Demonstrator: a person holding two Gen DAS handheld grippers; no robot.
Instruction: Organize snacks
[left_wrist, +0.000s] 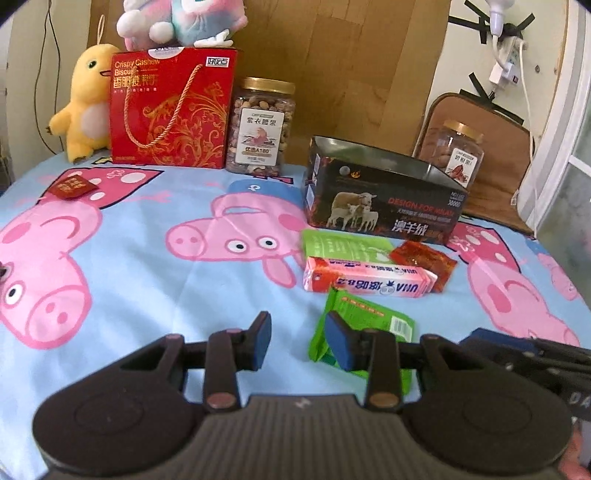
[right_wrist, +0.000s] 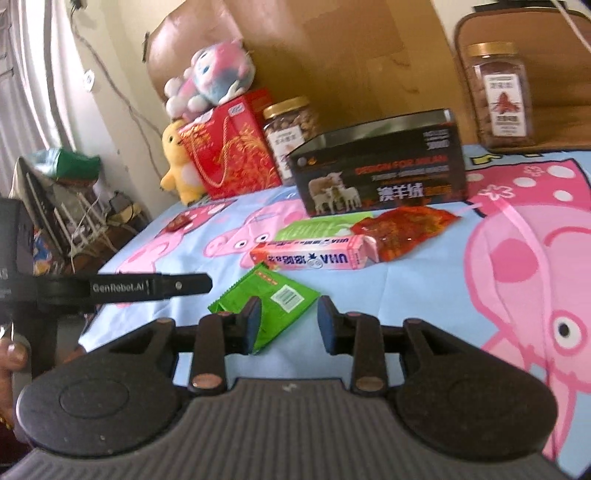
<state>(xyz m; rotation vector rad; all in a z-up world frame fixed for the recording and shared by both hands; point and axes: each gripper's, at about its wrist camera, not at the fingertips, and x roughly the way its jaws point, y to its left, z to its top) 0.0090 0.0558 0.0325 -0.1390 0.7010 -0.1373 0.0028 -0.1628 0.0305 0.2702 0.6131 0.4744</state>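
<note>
Both grippers hover parted and empty over the pig-print blue cloth (left_wrist: 147, 258): left gripper (left_wrist: 297, 341), right gripper (right_wrist: 286, 323). Near them lies a crinkled green foil snack packet (right_wrist: 280, 299); a long pink candy box (left_wrist: 369, 280) lies farther, before the open black cardboard box (left_wrist: 384, 206).

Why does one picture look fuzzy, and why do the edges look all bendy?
Right wrist view: smeared, so the print on the black box and the far jar is hard to read. Left wrist view: sharper, the red gift box lettering is readable. Both: fisheye lenses bend the edges and darken the corners.
</note>
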